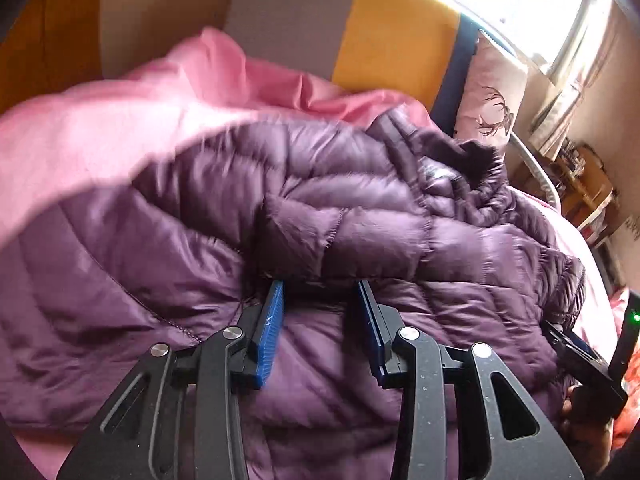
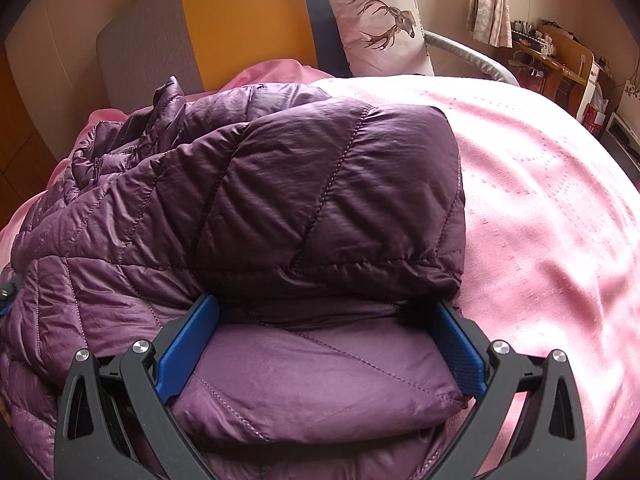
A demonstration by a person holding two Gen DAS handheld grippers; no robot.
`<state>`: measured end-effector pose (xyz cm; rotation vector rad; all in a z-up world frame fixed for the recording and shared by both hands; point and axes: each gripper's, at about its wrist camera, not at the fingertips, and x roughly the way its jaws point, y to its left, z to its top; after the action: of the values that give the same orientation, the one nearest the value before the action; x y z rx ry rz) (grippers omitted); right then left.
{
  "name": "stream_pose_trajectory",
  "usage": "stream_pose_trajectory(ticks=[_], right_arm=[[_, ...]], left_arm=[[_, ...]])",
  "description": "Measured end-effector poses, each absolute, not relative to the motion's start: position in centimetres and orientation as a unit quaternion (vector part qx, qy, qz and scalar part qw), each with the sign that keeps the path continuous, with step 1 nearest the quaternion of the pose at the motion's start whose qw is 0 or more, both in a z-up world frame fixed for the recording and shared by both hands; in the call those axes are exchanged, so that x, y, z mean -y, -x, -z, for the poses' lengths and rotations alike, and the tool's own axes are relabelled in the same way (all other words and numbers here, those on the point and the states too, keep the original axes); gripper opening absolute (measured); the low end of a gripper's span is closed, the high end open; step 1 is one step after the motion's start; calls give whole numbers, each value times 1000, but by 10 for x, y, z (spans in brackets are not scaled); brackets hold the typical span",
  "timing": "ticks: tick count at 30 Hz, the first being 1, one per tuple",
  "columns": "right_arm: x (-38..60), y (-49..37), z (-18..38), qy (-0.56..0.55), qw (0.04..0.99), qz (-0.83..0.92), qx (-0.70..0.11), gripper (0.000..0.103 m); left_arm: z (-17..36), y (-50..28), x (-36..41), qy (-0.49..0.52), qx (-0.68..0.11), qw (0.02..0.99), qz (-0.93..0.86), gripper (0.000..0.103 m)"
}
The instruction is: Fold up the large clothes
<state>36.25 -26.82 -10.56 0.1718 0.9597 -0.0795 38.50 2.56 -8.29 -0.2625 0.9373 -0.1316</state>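
Observation:
A purple quilted down jacket (image 1: pixel 360 220) lies on a bed with a pink cover (image 2: pixel 540 200). In the right wrist view the jacket (image 2: pixel 300 200) is folded over itself, its upper layer's edge lying across my fingertips. My left gripper (image 1: pixel 322 292) is open, its blue pads either side of a raised fold, tips touching the fabric. My right gripper (image 2: pixel 328 308) is wide open, its fingers straddling a flat jacket layer under the folded edge. The right gripper also shows at the right edge of the left wrist view (image 1: pixel 588 360).
A headboard in grey, yellow (image 2: pixel 240 20) and navy stands behind the bed. A pillow with a deer print (image 2: pixel 380 20) leans on it. A bunched pink sheet (image 1: pixel 120 112) lies left of the jacket. Wooden shelves (image 2: pixel 560 64) stand at far right.

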Motion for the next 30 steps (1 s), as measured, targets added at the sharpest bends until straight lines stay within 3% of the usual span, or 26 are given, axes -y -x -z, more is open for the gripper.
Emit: stream_pose_trajectory(ticks=[9,10,13,21,30], right_arm=[[265,-363,107,-76,882,40,-463,101],[265,-363,107,-76,882,41,-463,101],[265,-364,106,-76,882,41,-463,101],[264,-363,104,-71,881,43,-466,101],[230,-314,59,-64,898,-18,-436,101]], left_arm=[[83,-370,-31,133,-443,884,70,37],[78,-362,-34,139,-445,882,66,41],[60,-326,-53,167,-414,894,38,78],[72,-226,-156,281,-395,873,-51,78],[87,-137,-299,419,-343,821,-181,77]])
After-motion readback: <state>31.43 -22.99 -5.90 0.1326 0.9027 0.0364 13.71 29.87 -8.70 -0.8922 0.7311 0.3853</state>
